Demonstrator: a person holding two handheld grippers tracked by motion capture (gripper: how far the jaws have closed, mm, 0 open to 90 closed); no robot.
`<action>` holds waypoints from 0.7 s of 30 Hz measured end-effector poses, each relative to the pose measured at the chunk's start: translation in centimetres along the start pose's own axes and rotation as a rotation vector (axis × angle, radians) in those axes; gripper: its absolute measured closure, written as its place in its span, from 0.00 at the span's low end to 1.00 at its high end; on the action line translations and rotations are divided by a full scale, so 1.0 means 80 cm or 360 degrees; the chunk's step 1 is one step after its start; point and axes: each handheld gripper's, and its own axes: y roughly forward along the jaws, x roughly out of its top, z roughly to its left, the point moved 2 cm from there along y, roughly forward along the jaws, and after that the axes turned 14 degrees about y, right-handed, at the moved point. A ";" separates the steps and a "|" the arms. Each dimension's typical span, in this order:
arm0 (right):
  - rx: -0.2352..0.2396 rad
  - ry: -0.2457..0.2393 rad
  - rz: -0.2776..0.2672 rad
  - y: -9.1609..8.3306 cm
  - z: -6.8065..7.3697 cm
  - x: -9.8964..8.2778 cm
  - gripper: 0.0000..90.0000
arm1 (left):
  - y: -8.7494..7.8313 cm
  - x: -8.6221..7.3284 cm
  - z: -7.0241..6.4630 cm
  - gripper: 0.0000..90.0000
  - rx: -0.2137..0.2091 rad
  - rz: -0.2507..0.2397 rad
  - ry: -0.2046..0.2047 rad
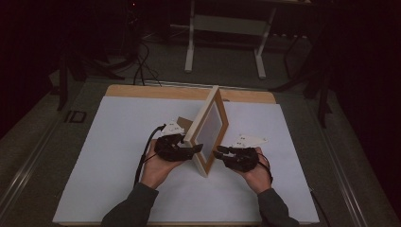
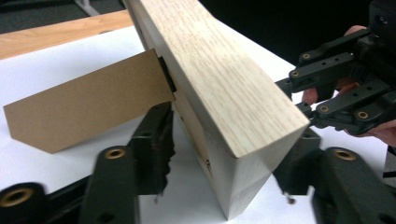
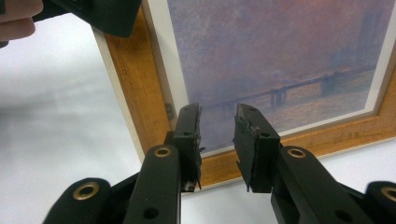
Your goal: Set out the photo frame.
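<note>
object: light wooden picture frame [image 1: 208, 130] stood on edge on white surface [image 1: 118, 156] | left gripper [image 2: 219, 163]: jaws straddling frame's edge, not clamped | right gripper [image 3: 218, 140]: released, facing print | advice: frame to be clamped squarely before cardboard easel stand [image 2: 88, 109] is adjusted

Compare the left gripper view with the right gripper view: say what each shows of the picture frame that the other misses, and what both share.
Left gripper view: the frame's pale side edge standing between the left gripper jaws, and the brown stand flap behind it.

Right gripper view: the frame's front, the print of a hazy bridge, with the right gripper open, jaws apart before the glass.

Both: the wooden frame standing on the white table cover.
</note>
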 end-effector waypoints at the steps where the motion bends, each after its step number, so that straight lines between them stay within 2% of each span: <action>1: 0.0000 0.0001 0.0000 0.000 0.000 0.000 0.78 | 0.000 0.000 0.000 0.54 -0.0008 -0.0004 -0.0016; 8: 0.0004 0.0002 0.0001 0.001 0.000 -0.001 0.78 | 0.000 0.003 -0.003 0.65 -0.0013 -0.0009 -0.0042; 15: 0.0000 0.0005 -0.0005 -0.002 -0.001 0.001 0.78 | -0.001 0.003 -0.004 0.66 -0.0003 -0.0008 -0.0055; 21: -0.0002 0.0007 -0.0019 -0.005 -0.003 0.002 0.78 | -0.003 0.002 -0.001 0.69 0.0031 0.0002 -0.0079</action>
